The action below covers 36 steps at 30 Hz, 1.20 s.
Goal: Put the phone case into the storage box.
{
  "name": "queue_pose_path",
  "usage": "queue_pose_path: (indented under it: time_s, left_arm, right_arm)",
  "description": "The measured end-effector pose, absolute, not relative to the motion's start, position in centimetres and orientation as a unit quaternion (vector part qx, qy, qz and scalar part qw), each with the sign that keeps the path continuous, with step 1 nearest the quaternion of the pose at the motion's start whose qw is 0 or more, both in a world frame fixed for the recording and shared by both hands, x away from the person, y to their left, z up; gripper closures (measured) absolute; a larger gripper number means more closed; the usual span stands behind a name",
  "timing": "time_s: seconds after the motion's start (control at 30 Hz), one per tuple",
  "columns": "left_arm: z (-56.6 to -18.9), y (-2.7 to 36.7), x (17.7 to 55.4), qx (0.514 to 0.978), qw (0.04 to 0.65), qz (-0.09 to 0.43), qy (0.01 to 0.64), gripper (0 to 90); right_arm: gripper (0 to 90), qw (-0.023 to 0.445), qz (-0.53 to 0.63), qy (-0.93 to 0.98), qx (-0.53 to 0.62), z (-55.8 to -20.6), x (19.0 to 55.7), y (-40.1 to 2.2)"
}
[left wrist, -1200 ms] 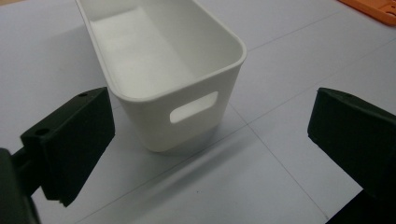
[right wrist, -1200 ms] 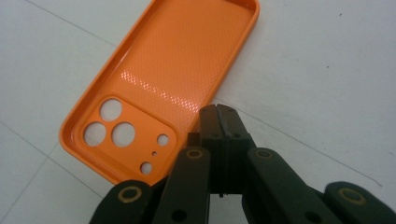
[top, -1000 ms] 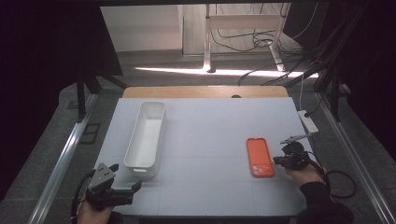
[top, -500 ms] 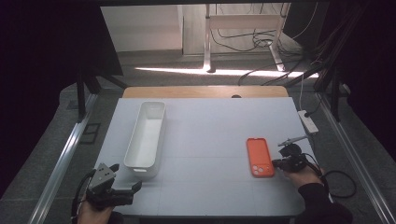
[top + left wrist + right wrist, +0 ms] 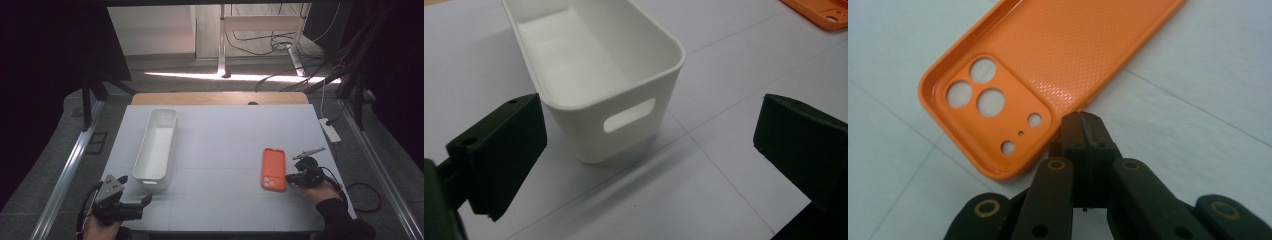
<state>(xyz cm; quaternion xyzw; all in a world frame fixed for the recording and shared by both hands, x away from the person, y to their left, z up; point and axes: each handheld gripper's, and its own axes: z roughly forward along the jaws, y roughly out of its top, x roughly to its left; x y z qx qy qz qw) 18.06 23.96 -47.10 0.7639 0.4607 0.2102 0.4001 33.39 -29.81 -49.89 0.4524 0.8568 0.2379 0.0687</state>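
White table [image 5: 220, 145], orange phone case [image 5: 1048, 65] touching closed right gripper [image 5: 1083, 125] fingers

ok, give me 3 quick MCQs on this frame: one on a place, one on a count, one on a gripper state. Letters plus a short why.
1. Where does the orange phone case lie on the table?
A. inside the white bin
B. on the right side, by the right hand-held gripper
C. at the far edge

2. How many large round camera holes does the case have?
A. one
B. three
C. five

3. How do the left hand-held gripper's jaws stand?
A. wide apart
B. shut on the bin
C. shut on the case

Key: 1 B, the case lies flat beside the right hand-held gripper, well apart from the white bin. 2 B, the right gripper view shows three big holes. 3 A, the left hand-held gripper has both jaws spread, the bin's end between them farther off.
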Motion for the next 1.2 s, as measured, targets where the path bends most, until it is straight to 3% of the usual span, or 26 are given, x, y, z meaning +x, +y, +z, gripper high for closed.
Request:
queue_pose_path:
  time_s: [1.2]
  left_arm:
    - [-47.1,23.9,18.2,0.766,0.396,0.209,0.461,1.7]
  right_arm:
    - [89.7,0.049,0.265,0.887,0.375,-50.4,32.7,-23.3]
